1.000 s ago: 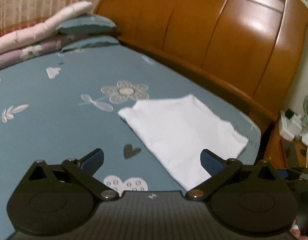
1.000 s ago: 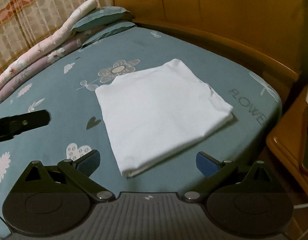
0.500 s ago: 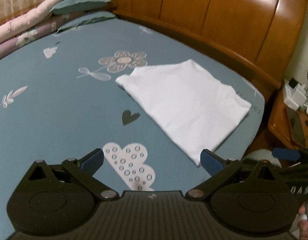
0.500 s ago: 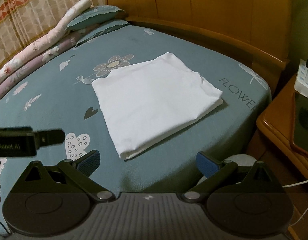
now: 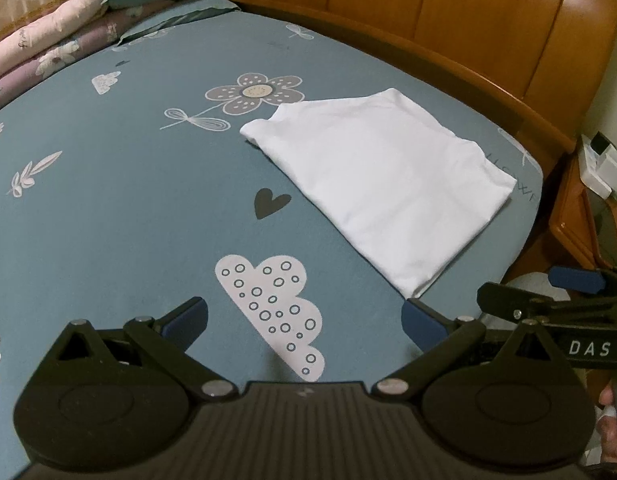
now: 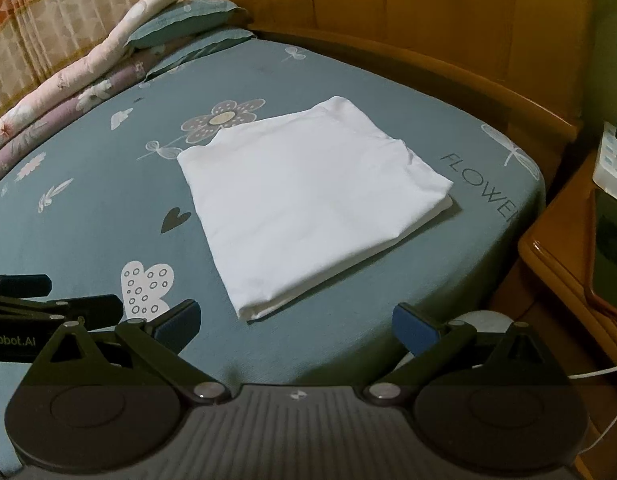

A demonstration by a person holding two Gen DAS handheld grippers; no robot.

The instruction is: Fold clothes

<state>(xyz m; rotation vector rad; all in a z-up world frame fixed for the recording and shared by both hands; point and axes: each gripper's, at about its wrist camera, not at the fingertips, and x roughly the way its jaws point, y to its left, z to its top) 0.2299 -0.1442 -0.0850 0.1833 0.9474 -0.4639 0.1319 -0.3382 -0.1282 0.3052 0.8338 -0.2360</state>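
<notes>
A teal bed sheet (image 6: 108, 208) printed with flowers, hearts and clouds covers the bed. The folded white garment (image 6: 312, 200) lies flat on it, ahead of the right hand-held gripper (image 6: 296, 324) and ahead and to the right of the left hand-held gripper (image 5: 304, 320). Both have their fingers spread wide and hold nothing. A wooden headboard (image 6: 388, 20) rises beyond the garment; rolled quilts (image 6: 68, 80) and pillows (image 6: 184, 24) lie far left by a patterned curtain (image 6: 48, 12). A wooden nightstand (image 6: 568, 256) stands to the right.
</notes>
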